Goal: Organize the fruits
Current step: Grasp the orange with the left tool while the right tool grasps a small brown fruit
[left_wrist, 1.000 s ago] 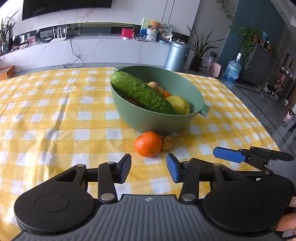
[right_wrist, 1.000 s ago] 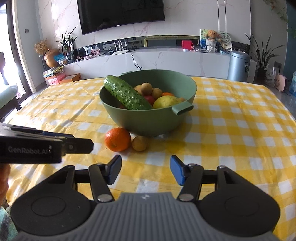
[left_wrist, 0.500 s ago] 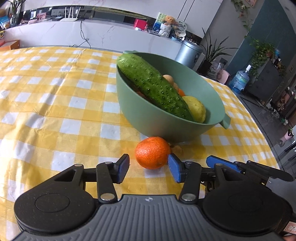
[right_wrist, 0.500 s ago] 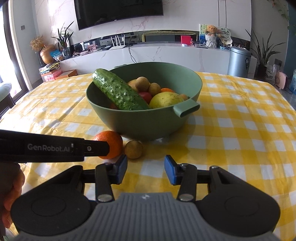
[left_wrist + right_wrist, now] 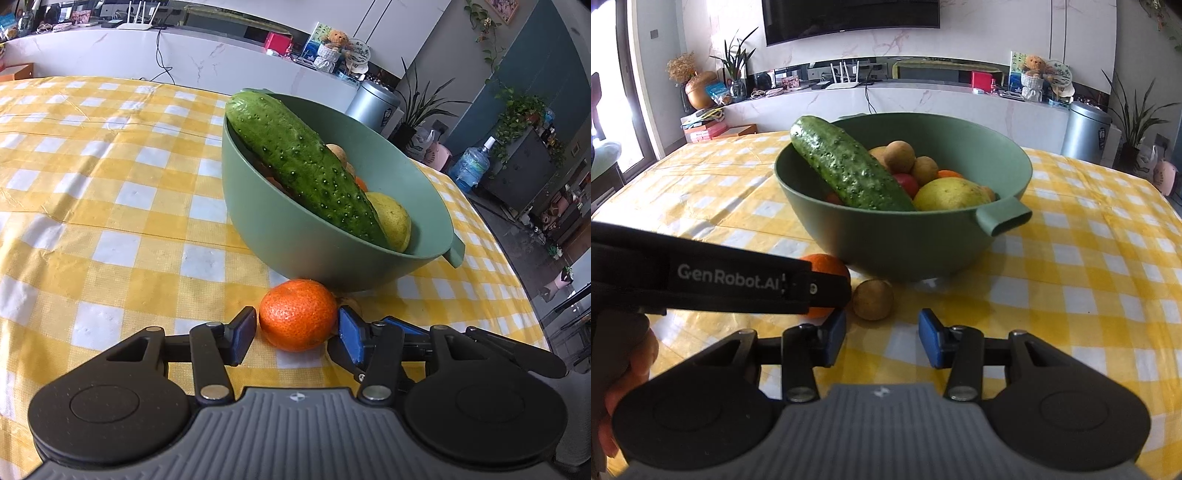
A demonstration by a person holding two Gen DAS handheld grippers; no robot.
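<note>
An orange [image 5: 297, 314] lies on the checked cloth just in front of the green bowl [image 5: 295, 243]. My left gripper [image 5: 295, 332] straddles it; its jaws are closing, and the pads stand right at the orange's sides with a thin gap on the left. A small brown fruit [image 5: 873, 299] sits beside the orange [image 5: 831, 267]. Just short of it my right gripper [image 5: 882, 334] is open, nothing between its pads. The bowl holds a cucumber [image 5: 849, 173], a lemon [image 5: 951, 194] and several small fruits.
The yellow-checked tablecloth [image 5: 1089, 277] stretches wide to the right of the bowl and to its left [image 5: 92, 184]. The bowl's handle [image 5: 1006, 218] juts toward the right gripper. A finger of the left gripper [image 5: 738, 280] crosses the right wrist view's left side.
Both grippers have come forward and lower toward the fruits beside the bowl. The left one now has the orange between its jaws. The right jaws have narrowed.
</note>
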